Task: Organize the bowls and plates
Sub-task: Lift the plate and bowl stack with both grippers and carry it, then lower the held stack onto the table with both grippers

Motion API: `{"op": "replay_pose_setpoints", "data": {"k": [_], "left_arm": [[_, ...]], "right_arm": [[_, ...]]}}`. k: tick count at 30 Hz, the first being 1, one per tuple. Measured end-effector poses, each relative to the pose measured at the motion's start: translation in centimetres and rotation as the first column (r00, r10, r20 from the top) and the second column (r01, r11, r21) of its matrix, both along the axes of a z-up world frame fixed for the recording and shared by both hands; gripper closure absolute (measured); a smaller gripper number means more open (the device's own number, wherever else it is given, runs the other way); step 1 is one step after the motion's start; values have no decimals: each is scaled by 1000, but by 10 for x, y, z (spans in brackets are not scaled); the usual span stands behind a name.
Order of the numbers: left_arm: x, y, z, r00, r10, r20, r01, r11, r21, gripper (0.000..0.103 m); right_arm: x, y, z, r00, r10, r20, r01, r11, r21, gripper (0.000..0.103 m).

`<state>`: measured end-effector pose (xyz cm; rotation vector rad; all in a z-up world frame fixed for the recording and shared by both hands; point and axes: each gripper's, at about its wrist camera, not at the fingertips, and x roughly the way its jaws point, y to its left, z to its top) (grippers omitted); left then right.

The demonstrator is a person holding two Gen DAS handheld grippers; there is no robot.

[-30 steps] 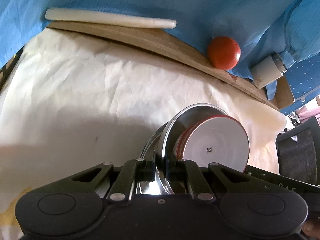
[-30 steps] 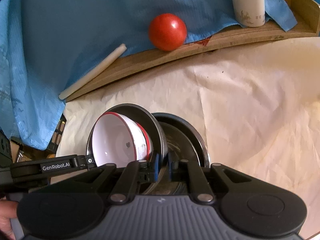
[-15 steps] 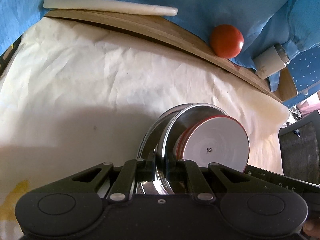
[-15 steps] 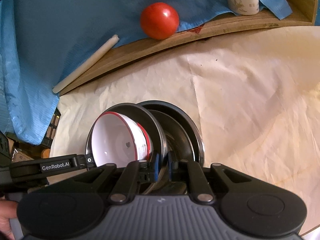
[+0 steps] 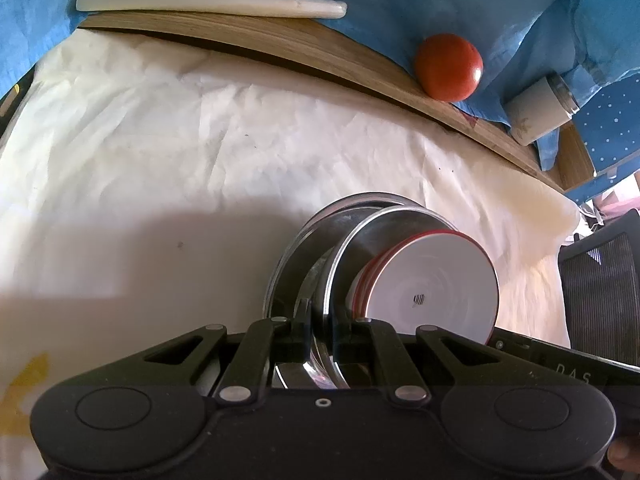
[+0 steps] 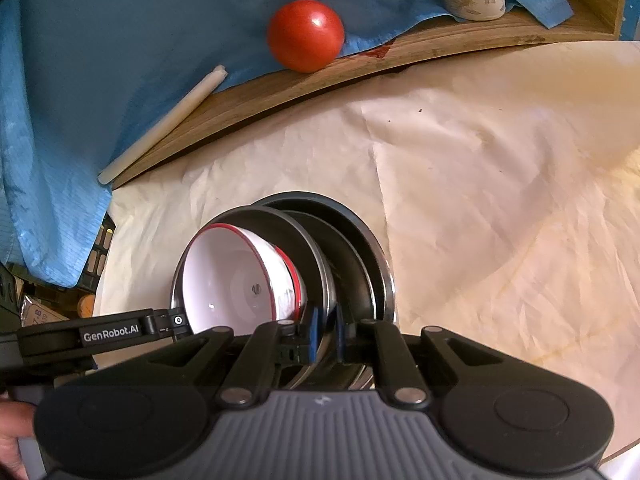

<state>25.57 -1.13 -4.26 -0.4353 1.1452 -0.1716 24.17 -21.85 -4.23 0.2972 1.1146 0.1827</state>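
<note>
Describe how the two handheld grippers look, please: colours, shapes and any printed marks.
The left gripper is smooth black plastic with two round caps, silver rivets and black linkage bars. The right gripper has a ribbed grey body and blue-edged pads. "GenRobot.AI" is printed in white on the left one.

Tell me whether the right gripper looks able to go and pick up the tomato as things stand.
Probably not yet. The right gripper is shut on the rim of the steel bowl, which the left gripper clamps too. The paper toward the tomato looks clear, but the bowl must go down first.
</note>
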Motion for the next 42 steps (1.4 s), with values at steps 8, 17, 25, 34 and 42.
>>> {"op": "replay_pose_setpoints", "data": {"k": [8,17,25,34,42], "left_arm": [[1,-3,-3,1000,-5,-12,5,1000,3,96],[2,-5,-7,1000,0,-28,0,1000,2,96],[2,-4,-9,999,8,-42,-8,1000,3,96],[5,-2,-11,999,13,-44,-13,1000,12,96],[6,-3,-11,999,14,-47,-13,1000,8,96]], "right_arm": [[-1,-4,-1,1000,-6,-13,6,1000,2,92],[1,-3,-4,1000,-7,-29,7,1000,1,92],[3,-3,-7,999,-1,-43,1,1000,4,92],[6,-4,-9,999,6,-48,-5,1000,15,92],[8,-5,-10,999,-1,-50,2,1000,18,92]]}}
